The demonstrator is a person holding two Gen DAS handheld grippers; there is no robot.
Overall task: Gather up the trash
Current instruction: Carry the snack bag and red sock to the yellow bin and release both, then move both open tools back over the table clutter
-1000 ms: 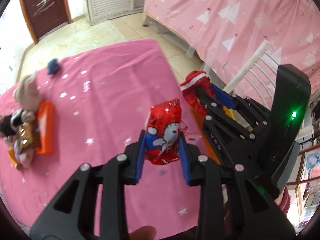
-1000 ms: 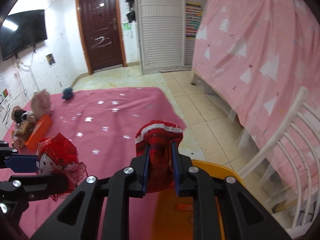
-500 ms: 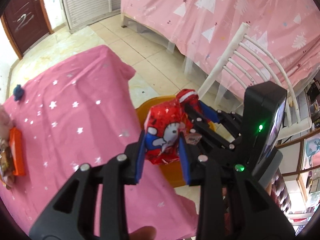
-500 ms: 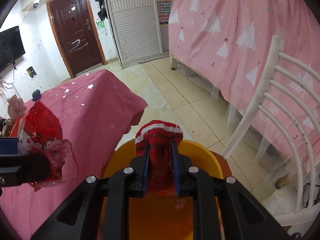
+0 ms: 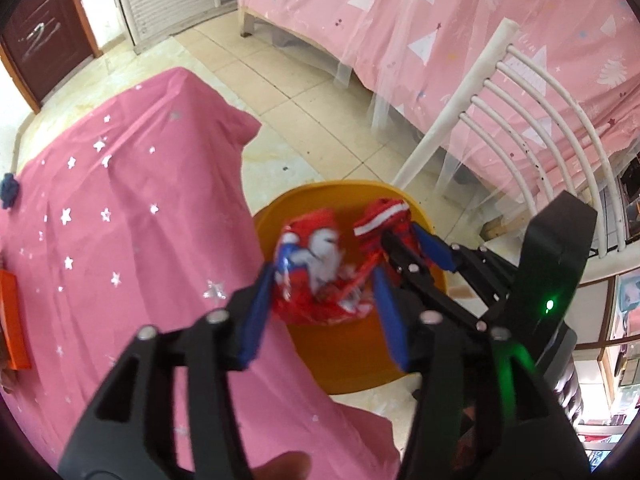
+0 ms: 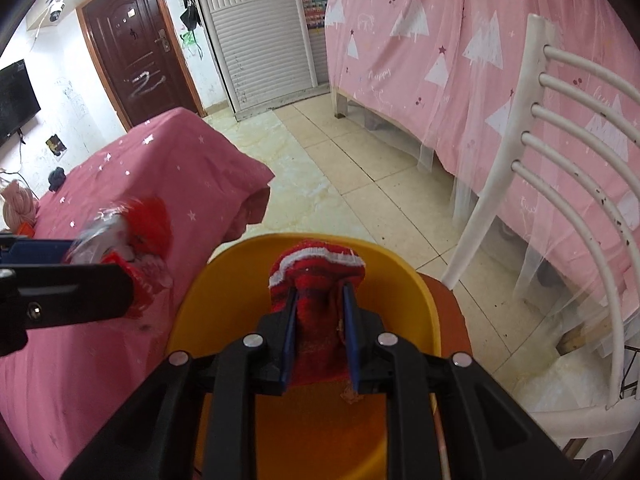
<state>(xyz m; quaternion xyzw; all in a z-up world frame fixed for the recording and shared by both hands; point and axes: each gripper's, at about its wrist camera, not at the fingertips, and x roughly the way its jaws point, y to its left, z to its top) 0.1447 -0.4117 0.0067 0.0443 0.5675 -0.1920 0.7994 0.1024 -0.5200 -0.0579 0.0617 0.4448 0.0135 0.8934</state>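
Observation:
An orange bin [image 5: 348, 344] stands on the floor beside the pink table; it also shows in the right wrist view [image 6: 224, 280]. My left gripper [image 5: 324, 280] is open over the bin, and the red foil wrapper [image 5: 316, 280] sits blurred between its spread blue fingers. In the right wrist view the wrapper [image 6: 136, 232] appears at the left by the left gripper's finger. My right gripper [image 6: 318, 300] is shut on a red knitted sock with a white stripe [image 6: 316, 276], held over the bin. The sock [image 5: 384, 220] also shows in the left wrist view.
The pink star-print table [image 5: 120, 220] lies left of the bin, with an orange box [image 5: 12, 320] and a dark blue item [image 5: 9, 196] at its far left. A white chair [image 6: 560, 200] stands right of the bin. A pink-draped bed [image 6: 460, 60] is behind.
Both grippers moved further over the orange bin. My left gripper's fingers spread apart and the foil wrapper is loose and blurred between them. The right gripper still grips the sock.

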